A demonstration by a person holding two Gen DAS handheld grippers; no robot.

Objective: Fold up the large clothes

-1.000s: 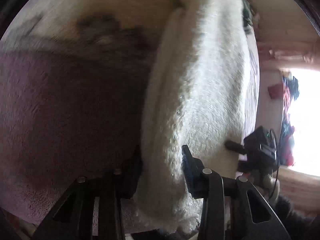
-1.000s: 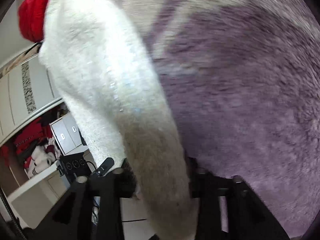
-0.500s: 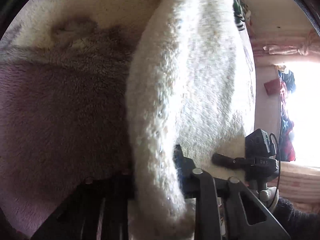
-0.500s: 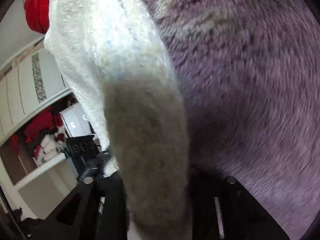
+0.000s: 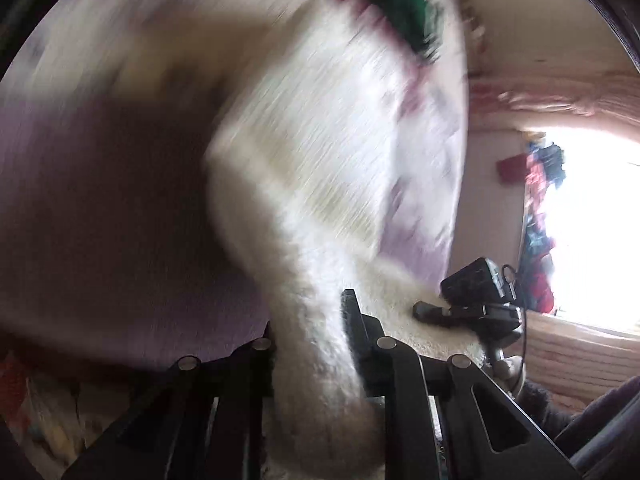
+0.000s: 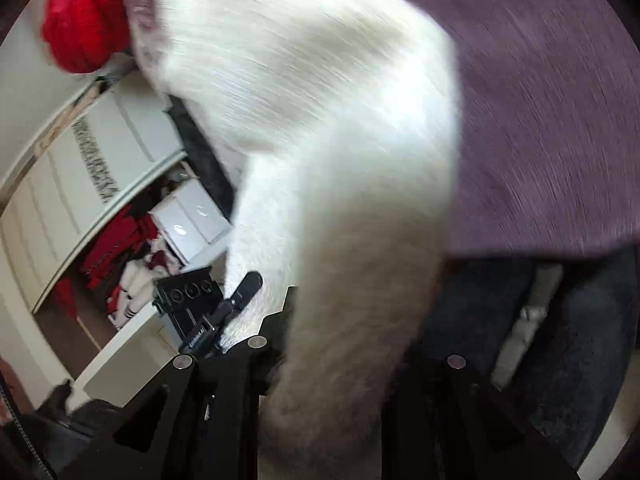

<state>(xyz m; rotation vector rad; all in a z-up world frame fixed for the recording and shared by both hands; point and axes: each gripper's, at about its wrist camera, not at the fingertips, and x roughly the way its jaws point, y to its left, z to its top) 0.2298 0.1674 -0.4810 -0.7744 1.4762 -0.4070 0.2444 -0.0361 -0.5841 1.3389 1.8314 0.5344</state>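
Note:
A large white fluffy garment [image 5: 320, 184] hangs stretched between both grippers over a purple fleece blanket [image 5: 100, 200]. My left gripper [image 5: 312, 332] is shut on one edge of the garment, which runs between its fingers. My right gripper [image 6: 344, 344] is shut on another edge of the same garment [image 6: 312, 128]. The right gripper's black body shows in the left wrist view [image 5: 476, 296], and the left gripper's body shows in the right wrist view [image 6: 200, 308]. Both views are motion-blurred.
The purple blanket [image 6: 540, 120] covers the surface below. A red garment [image 6: 84, 32] and a green one [image 5: 384, 4] lie at the far end. A white wardrobe [image 6: 80, 184] with red clothes stands left; a bright window [image 5: 592, 232] is on the right.
Both grippers have lifted and swung the white garment, pulling back from the blanket. The far green and red clothes and the blanket's near edge have come into view.

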